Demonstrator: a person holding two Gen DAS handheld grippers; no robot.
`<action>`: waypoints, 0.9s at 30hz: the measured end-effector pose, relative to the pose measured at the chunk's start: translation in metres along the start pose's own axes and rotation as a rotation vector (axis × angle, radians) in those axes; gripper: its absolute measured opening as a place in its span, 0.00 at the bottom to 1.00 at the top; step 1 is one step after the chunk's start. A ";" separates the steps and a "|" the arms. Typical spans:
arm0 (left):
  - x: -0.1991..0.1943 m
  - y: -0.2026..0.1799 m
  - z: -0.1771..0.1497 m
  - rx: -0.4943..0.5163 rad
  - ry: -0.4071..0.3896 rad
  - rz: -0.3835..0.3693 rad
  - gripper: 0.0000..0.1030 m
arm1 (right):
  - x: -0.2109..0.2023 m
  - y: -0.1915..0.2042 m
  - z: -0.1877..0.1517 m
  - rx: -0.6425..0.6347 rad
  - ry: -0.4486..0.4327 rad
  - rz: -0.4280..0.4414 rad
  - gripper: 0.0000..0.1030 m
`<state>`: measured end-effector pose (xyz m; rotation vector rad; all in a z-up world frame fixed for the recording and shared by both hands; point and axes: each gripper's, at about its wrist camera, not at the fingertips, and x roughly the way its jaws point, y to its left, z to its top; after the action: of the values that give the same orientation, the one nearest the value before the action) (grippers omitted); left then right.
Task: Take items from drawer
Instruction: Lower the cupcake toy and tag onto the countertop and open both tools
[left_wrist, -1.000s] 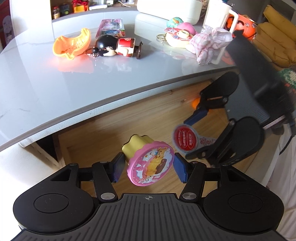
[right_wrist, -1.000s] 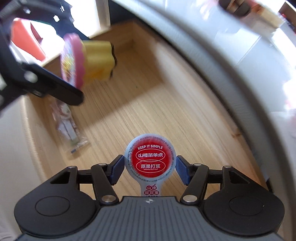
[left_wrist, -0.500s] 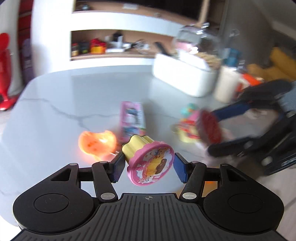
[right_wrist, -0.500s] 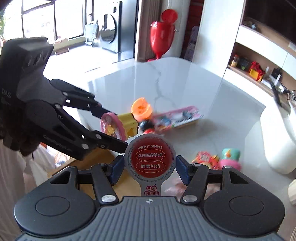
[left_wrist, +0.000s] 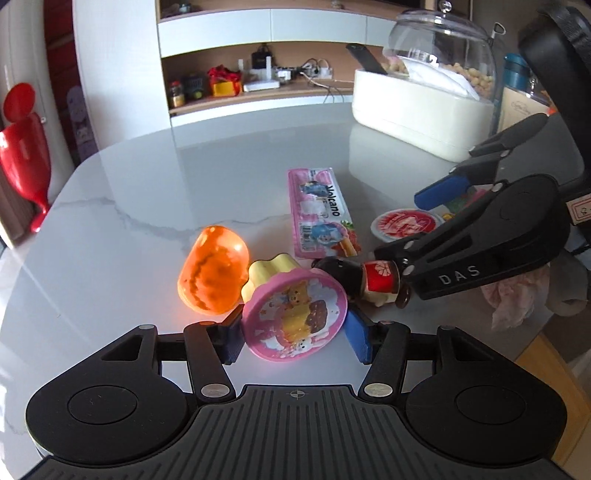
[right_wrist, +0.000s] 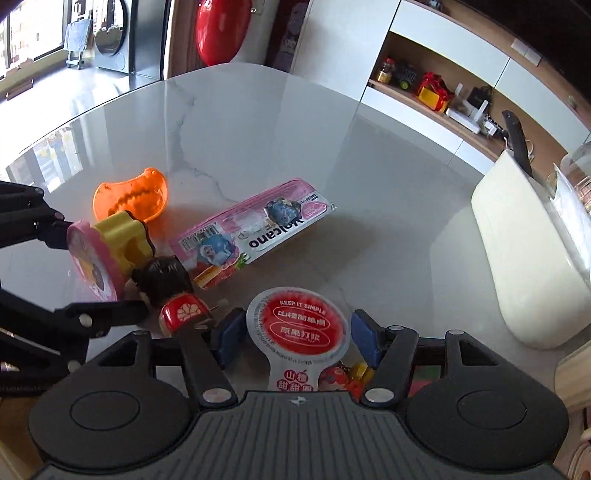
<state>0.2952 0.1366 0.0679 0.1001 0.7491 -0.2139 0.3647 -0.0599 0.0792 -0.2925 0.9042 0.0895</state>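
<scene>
Pudding cup (left_wrist: 293, 314), pink-lidded: we hold it clamped in left gripper (left_wrist: 293, 332), lid facing us; right gripper (right_wrist: 297, 338) grips red-lidded jelly cup (right_wrist: 298, 326) over marble tabletop (right_wrist: 295, 147).

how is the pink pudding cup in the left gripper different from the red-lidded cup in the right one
The pink pudding cup has a cartoon-printed pink lid and a fluted yellow body; the red-lidded cup has a red label with white text and a long pull tab. The pudding cup lies sideways, body showing; of the other only the lid shows. Both are round, each clamped between blue pads above the table.
</scene>
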 end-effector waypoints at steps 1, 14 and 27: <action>0.000 0.000 0.002 -0.007 0.004 -0.018 0.59 | 0.001 0.002 0.002 0.000 0.006 0.001 0.61; -0.027 0.013 0.018 -0.147 -0.192 -0.079 0.59 | -0.072 -0.041 0.005 0.103 -0.159 -0.033 0.62; -0.078 -0.011 -0.008 0.040 -0.109 -0.353 0.58 | -0.125 -0.047 -0.071 0.113 -0.079 0.236 0.65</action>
<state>0.2322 0.1391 0.1153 -0.0066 0.6507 -0.5663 0.2424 -0.1198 0.1462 -0.0751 0.8593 0.2653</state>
